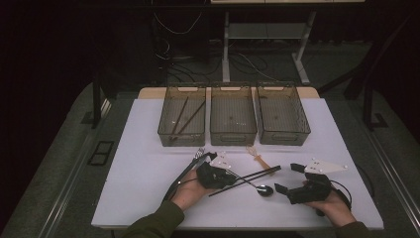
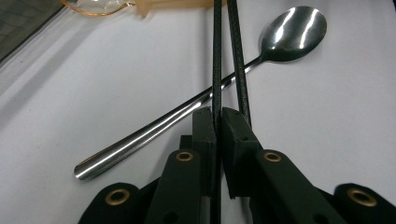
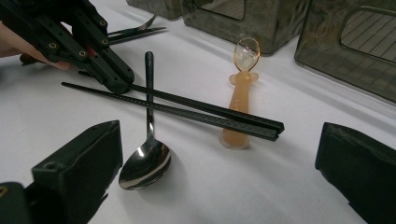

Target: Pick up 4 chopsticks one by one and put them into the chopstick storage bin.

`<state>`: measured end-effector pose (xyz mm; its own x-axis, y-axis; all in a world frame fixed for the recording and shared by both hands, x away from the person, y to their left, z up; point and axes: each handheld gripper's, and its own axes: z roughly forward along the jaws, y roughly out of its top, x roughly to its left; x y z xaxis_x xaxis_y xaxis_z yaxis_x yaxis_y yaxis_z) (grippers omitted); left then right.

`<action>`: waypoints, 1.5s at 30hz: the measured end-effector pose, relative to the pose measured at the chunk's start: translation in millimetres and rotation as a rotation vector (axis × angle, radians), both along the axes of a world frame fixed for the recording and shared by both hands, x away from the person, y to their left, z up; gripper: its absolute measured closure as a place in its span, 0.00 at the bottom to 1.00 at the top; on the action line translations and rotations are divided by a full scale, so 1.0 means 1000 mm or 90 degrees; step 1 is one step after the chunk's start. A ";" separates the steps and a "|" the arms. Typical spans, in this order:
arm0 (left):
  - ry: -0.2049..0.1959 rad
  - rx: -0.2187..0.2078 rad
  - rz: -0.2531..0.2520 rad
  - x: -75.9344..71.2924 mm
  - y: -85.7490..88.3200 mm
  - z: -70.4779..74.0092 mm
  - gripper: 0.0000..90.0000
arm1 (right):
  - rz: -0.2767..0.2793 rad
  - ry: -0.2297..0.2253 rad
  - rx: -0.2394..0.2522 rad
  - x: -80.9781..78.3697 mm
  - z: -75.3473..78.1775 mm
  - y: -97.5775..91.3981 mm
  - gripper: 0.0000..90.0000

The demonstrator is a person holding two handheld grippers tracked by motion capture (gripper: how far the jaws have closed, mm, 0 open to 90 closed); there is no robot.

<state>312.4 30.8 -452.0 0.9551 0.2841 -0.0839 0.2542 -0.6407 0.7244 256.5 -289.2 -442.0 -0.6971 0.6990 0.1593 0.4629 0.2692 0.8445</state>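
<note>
One black chopstick (image 2: 216, 60) is pinched in the left gripper (image 2: 218, 116) on the white table (image 1: 148, 188), across the spoon (image 3: 144, 163). The right gripper (image 3: 219, 186) is held wide apart, empty. Two chopsticks are already sorted into the left bin (image 1: 182, 116); the rest is left.

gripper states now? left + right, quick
Left gripper: closed on one black chopstick; the second chopstick lies beside its jaws.
Right gripper: open, holding nothing.
</note>
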 end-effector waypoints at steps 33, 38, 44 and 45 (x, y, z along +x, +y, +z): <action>-0.020 -0.023 0.018 -0.003 0.018 0.019 0.95 | 0.005 0.006 0.004 0.000 -0.001 0.001 0.01; -0.021 -0.030 0.021 -0.005 0.027 0.025 0.95 | 0.004 0.007 0.002 0.000 -0.001 0.002 0.01; -0.017 -0.046 0.030 -0.004 0.041 0.031 0.95 | 0.005 0.005 0.002 0.000 -0.001 0.001 0.01; -0.018 -0.047 0.033 -0.004 0.043 0.032 0.95 | 0.005 0.005 0.002 0.000 -0.001 0.002 0.01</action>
